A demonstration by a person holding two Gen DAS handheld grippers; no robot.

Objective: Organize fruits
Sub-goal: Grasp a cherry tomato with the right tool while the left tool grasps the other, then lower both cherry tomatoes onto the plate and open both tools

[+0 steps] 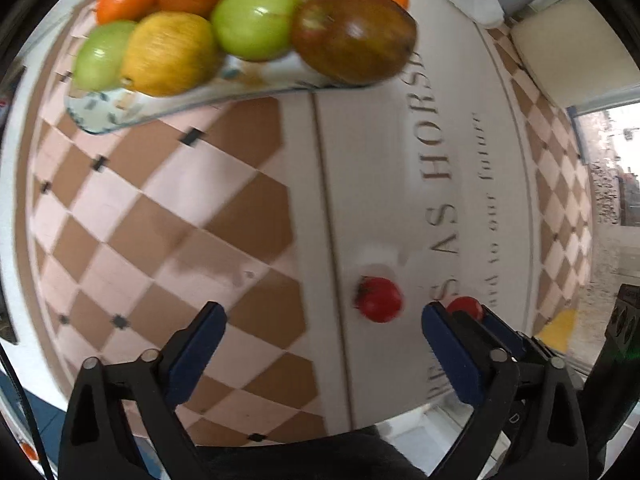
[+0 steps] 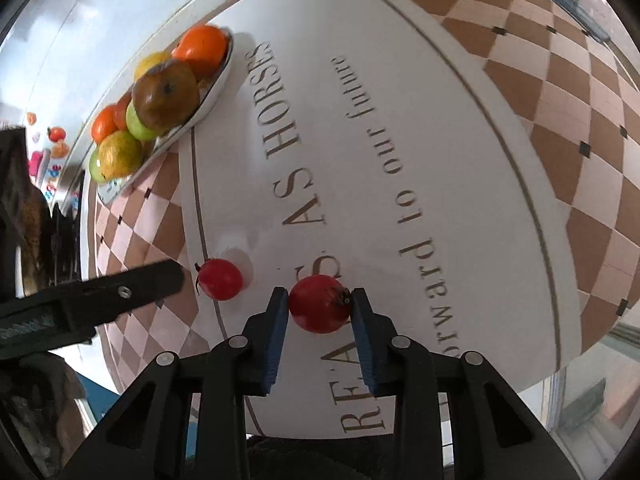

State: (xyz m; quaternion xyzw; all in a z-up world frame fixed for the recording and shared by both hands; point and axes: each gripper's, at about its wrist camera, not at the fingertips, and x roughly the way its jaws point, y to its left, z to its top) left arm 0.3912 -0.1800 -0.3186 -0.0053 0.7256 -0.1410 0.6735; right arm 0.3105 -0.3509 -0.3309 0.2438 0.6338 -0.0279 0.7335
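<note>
Now right gripper point(image 2: 320, 312) clamps a red pomegranate point(image 2: 319, 304).

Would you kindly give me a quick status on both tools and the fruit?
Right tool shut on pomegranate. Left tool open, empty, second pomegranate just ahead of it. Plate full of fruit, path to it unobstructed.

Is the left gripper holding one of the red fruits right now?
No, the left gripper is open and empty, with the loose red fruit lying on the table beyond its fingers.
</note>
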